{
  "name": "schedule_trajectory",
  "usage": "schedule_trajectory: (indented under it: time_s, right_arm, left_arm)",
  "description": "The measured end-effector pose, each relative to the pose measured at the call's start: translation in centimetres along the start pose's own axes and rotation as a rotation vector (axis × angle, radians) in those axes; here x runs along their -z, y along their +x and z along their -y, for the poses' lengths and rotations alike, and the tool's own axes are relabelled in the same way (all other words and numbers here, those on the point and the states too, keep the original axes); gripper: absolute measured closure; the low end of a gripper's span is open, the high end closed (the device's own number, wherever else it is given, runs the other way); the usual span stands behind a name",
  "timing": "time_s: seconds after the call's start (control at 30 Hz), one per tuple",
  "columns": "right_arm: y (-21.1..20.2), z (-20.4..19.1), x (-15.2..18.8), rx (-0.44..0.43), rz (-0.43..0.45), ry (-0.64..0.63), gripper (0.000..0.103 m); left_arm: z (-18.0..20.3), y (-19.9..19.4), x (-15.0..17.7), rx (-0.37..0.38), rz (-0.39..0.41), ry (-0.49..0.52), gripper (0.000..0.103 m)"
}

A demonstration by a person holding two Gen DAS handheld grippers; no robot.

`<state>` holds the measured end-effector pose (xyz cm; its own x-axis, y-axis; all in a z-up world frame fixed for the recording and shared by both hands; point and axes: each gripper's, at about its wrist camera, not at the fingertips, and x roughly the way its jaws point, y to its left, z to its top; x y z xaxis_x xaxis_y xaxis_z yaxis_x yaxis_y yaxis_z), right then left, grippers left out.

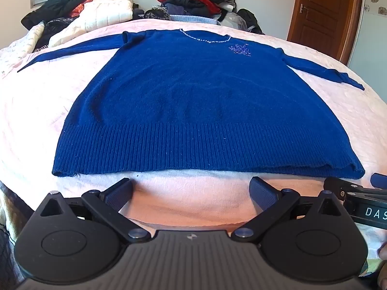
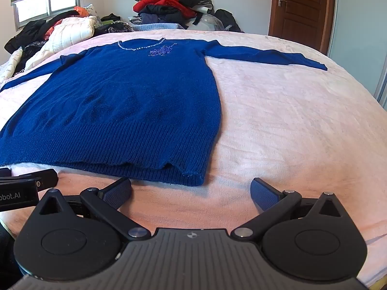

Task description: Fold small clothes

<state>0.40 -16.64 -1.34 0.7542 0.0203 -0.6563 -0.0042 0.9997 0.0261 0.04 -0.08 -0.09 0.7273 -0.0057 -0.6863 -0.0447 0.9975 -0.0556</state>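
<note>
A dark blue knit sweater (image 1: 193,101) lies flat and face up on a pink bed cover (image 1: 31,111), hem nearest me, both sleeves spread outward. It has a beaded neckline and a sparkly motif near the collar. It also shows in the right wrist view (image 2: 125,101), to the left. My left gripper (image 1: 191,193) is open and empty, just short of the hem's middle. My right gripper (image 2: 191,193) is open and empty, just short of the hem's right corner. Each gripper's body shows at the edge of the other's view.
A pile of red and dark clothes (image 2: 169,4) sits at the far side of the bed. White and dark garments (image 2: 60,31) lie at the far left under a window. A wooden door (image 2: 300,7) stands at the back right. The bed cover (image 2: 302,125) stretches right of the sweater.
</note>
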Motion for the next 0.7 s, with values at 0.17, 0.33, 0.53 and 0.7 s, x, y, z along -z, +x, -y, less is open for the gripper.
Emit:
schedule_trajectory:
  time_s: [0.17, 0.33, 0.53, 0.7]
  right_arm:
    - [-0.01, 0.0, 0.01, 0.0, 0.0, 0.0, 0.001]
    - [-0.02, 0.01, 0.02, 0.0, 0.0, 0.0, 0.001]
    - [-0.02, 0.01, 0.03, 0.0, 0.0, 0.0, 0.001]
    - [-0.01, 0.01, 0.04, 0.0, 0.0, 0.0, 0.001]
  left_arm:
    - [-0.5, 0.1, 0.19, 0.005, 0.0, -0.008, 0.0]
    - [-0.53, 0.1, 0.19, 0.006, -0.001, -0.009, 0.0]
    - [-0.57, 0.09, 0.16, 0.007, -0.001, -0.011, 0.0]
    - [-0.6, 0.09, 0.15, 0.008, -0.002, -0.012, 0.0]
